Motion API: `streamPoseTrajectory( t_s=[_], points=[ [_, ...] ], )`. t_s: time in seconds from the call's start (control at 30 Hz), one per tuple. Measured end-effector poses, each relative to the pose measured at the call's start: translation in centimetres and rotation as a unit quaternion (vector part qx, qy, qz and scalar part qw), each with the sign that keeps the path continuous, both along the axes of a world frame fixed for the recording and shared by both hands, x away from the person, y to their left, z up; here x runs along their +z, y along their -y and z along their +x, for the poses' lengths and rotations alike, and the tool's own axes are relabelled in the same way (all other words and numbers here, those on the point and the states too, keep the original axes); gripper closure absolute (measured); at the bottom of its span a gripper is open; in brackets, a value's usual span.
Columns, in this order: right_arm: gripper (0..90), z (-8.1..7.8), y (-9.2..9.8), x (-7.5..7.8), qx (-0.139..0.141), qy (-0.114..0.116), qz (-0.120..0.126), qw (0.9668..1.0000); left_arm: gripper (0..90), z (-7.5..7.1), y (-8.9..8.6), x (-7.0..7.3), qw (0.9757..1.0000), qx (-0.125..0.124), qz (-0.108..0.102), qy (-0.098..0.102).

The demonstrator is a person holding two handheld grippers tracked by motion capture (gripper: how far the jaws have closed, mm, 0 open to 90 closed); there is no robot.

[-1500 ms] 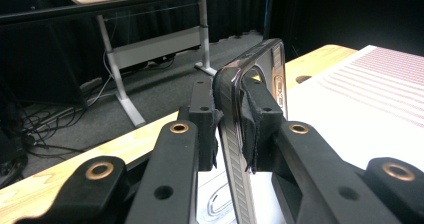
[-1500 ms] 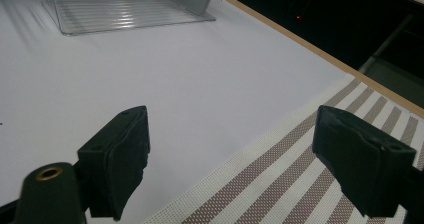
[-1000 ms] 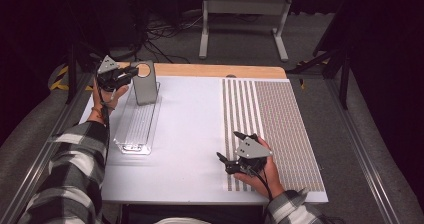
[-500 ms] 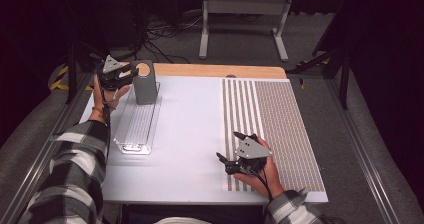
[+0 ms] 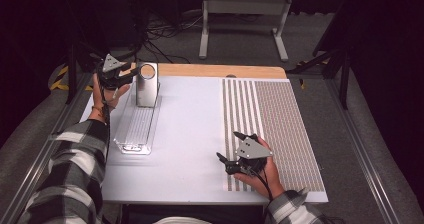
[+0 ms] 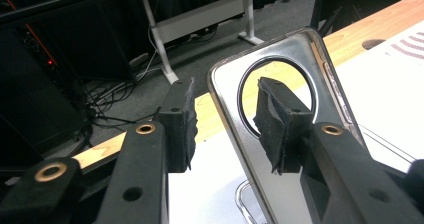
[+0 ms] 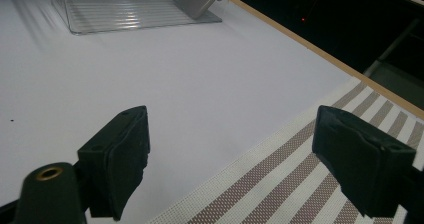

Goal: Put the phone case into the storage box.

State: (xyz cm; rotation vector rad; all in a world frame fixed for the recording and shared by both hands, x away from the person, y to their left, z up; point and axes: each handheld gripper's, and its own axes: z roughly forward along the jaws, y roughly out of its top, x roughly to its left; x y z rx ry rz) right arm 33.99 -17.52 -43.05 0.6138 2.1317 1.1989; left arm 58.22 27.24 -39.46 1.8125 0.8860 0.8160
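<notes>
Left gripper: it was held at the upright metal plate, its jaws astride the plate's near edge; they had just been opening, and the pads stood clear of the metal.
Left pads: one pad was set outside the plate, the other seen beyond it, partly through the round hole.
Grip: nothing was clamped; the plate was judged to have just been let go, since it stood by itself.
Plate: it stood between the jaws, rising from the far end of the clear tray.
Tray: it was laid on the white table, running from under the gripper back toward the person.
Right gripper: it was kept wide open and empty, parked low at the edge of the striped mat, probably waiting.
Plate from right gripper: it was well apart, ahead of the jaws across the bare table.
</notes>
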Motion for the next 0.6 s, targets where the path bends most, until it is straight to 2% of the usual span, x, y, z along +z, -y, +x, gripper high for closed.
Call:
streamPoseTrajectory(
  t_s=[0.07,0.13,0.23,0.33,0.6],
  points=[
    [15.7,0.0,0.0,0.0,0.0,0.001,0.0,1.0,59.3,-0.2,-0.1,0.2,1.0,-0.002,0.001,-0.001],
    [15.7,0.0,0.0,0.1,0.0,0.002,-0.001,1.0,58.6,-0.4,0.0,0.4,1.0,-0.002,-0.008,0.0],
    [15.7,0.0,-0.1,0.1,0.0,0.003,-0.001,1.0,56.9,-0.7,-0.1,0.8,1.0,-0.004,0.0,0.004],
    [15.7,-0.1,-0.1,0.1,0.0,0.004,0.0,1.0,55.6,-1.3,-0.2,1.2,0.9999,-0.006,-0.006,0.008],
    [15.7,-0.1,0.0,0.4,0.001,0.01,0.002,0.9999,46.9,-2.9,-0.1,2.0,0.9997,-0.006,0.007,0.025]
  ],
)
